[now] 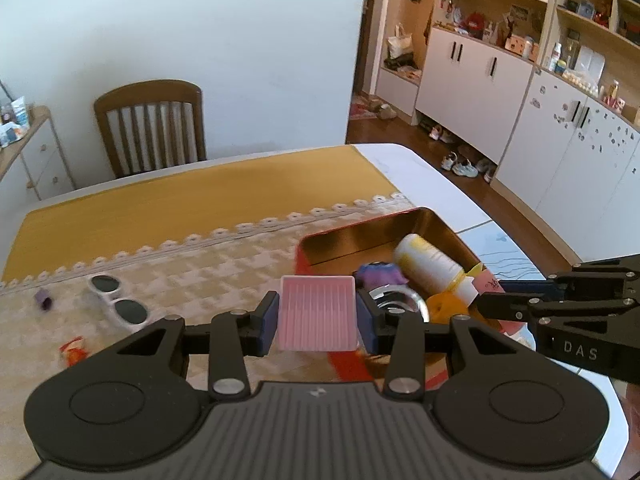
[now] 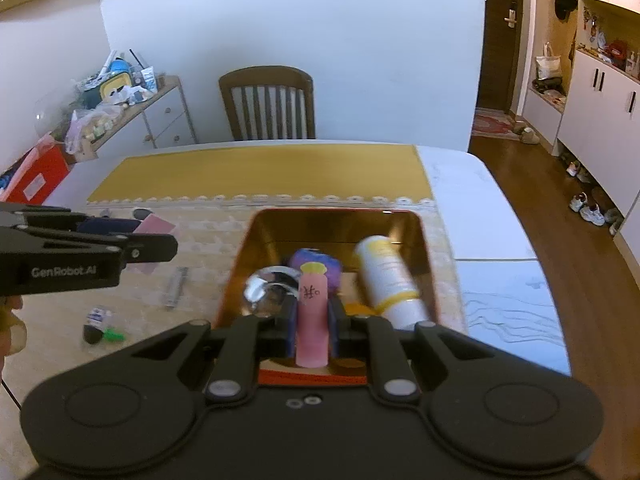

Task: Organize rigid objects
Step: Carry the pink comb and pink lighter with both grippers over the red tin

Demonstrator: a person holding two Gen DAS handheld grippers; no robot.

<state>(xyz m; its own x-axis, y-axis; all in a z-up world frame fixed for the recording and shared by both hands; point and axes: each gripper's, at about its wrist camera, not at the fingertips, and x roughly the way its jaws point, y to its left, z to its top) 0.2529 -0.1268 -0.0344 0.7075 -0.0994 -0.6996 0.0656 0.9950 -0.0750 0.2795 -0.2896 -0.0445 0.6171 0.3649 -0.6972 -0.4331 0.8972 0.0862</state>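
Above the gold-lined tin (image 2: 424, 232) at frame centre, the right claw (image 2: 312, 320) clamps a pink tube (image 2: 311, 320); left claw (image 1: 318, 314) grips a pink ribbed tray (image 1: 318, 312). Step: depositing. Next: lower, then release inside.

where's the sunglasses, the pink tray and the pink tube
sunglasses (image 1: 120, 300): left wrist view, bridge between the dark lenses
pink tray (image 1: 318, 312): left wrist view, middle of its ribbed inside
pink tube (image 2: 312, 316): right wrist view, mid body, below the handwriting
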